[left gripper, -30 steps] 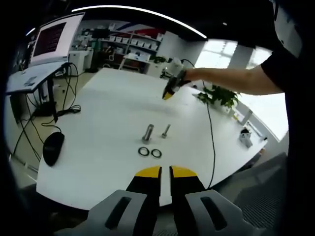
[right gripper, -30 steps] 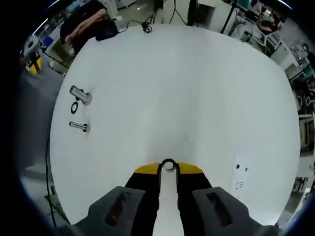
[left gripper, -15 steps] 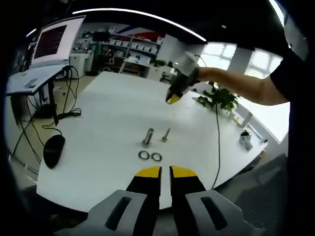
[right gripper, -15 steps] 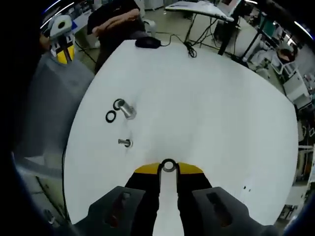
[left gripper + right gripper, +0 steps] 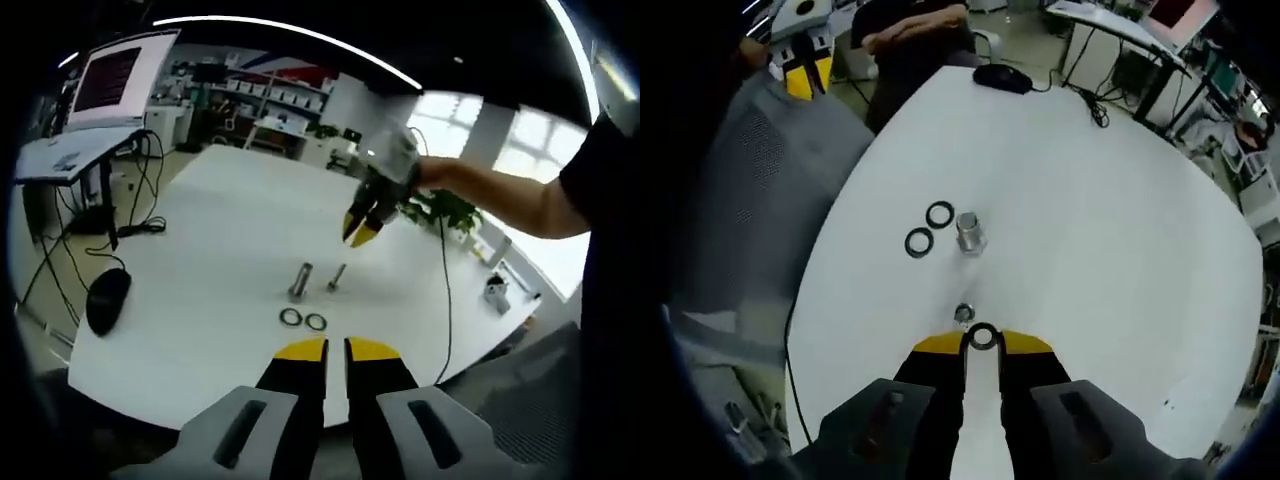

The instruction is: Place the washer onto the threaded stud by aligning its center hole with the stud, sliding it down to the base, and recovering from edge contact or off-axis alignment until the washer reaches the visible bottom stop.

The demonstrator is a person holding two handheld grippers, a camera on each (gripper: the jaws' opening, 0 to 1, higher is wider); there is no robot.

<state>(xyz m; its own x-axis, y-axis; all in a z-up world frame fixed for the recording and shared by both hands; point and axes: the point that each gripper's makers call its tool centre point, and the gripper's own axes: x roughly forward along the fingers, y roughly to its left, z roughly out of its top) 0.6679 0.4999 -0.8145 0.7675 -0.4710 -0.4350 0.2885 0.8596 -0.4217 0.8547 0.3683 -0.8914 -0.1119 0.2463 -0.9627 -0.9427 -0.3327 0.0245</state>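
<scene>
Workshop with shelving and a monitor behind a white tabletop [image 5: 230, 200]; washer held above the threaded stud.

The right gripper [image 5: 982, 343] is clamped on a washer [image 5: 982, 337], gripped edge-on between its yellow-tipped jaws. In the right gripper view the washer sits just above the top of the threaded stud [image 5: 963, 314], which stands upright on the tabletop toward its near edge; whether the two touch cannot be determined. Beside the stud stands a larger bolt [image 5: 970, 233], and next to it two black rings [image 5: 929, 228] lie flat, closer to the tabletop edge. The left gripper [image 5: 335, 349] hangs off the near edge with its jaws nearly together and nothing between them. A computer mouse [image 5: 105, 299] rests near the left edge of the tabletop.
</scene>
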